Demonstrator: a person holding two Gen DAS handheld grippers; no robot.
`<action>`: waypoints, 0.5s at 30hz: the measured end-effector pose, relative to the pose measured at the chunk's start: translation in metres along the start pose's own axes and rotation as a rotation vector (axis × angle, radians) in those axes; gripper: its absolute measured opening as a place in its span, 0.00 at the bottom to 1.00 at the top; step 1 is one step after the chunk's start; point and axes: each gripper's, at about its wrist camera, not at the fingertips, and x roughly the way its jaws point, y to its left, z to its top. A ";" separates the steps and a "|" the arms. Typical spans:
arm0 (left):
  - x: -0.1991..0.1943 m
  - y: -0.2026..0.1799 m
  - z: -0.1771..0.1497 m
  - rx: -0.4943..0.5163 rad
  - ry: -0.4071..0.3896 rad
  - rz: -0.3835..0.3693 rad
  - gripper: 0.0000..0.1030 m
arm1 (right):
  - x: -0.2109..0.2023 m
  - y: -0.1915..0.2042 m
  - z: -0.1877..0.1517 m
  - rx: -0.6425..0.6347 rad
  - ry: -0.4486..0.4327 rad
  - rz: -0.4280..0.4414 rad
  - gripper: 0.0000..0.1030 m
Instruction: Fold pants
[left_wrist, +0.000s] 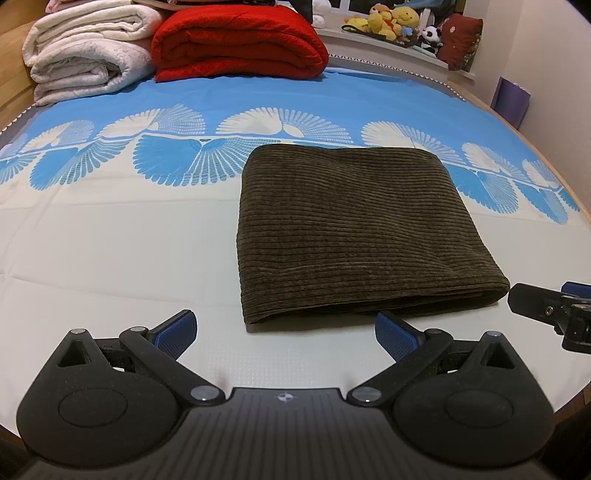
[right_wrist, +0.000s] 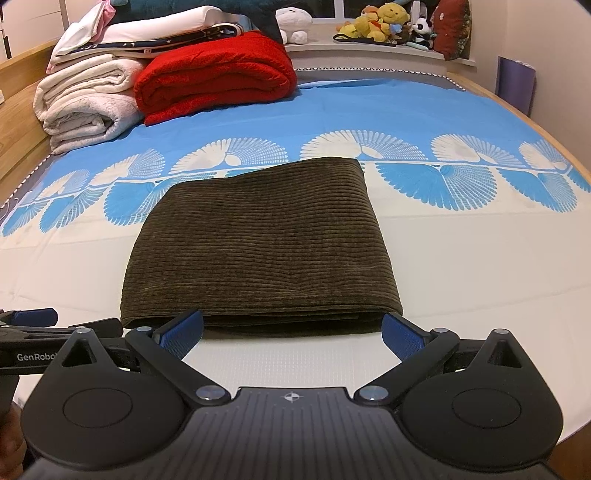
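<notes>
The pants (left_wrist: 364, 229) lie folded into a thick brown corduroy rectangle on the bed (left_wrist: 110, 229), on the pale part of the sheet with the far edge reaching the blue fan pattern. The left tool (left_wrist: 286, 334) hangs just short of the near left corner, its 2 blue pads spread wide and empty. The right tool (right_wrist: 291, 334) sits at the near fold, pads wide apart on either side of it, gripping nothing; whether they touch the cloth is hard to tell. Each tool shows only partly at the other view's edge. Red blanket (right_wrist: 218, 77) and white blankets (right_wrist: 85, 107) are stacked at the far left; the toys (right_wrist: 384, 20) behind are small and blurred.
</notes>
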 end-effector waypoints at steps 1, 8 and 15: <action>0.000 0.000 0.000 0.001 0.000 -0.001 1.00 | 0.000 0.000 0.000 -0.001 0.000 0.001 0.99; 0.000 0.001 -0.001 0.006 0.000 -0.006 1.00 | -0.001 0.000 -0.001 -0.007 -0.001 0.004 0.99; 0.000 0.001 -0.001 0.007 0.000 -0.006 1.00 | -0.001 0.000 -0.001 -0.008 -0.001 0.004 0.99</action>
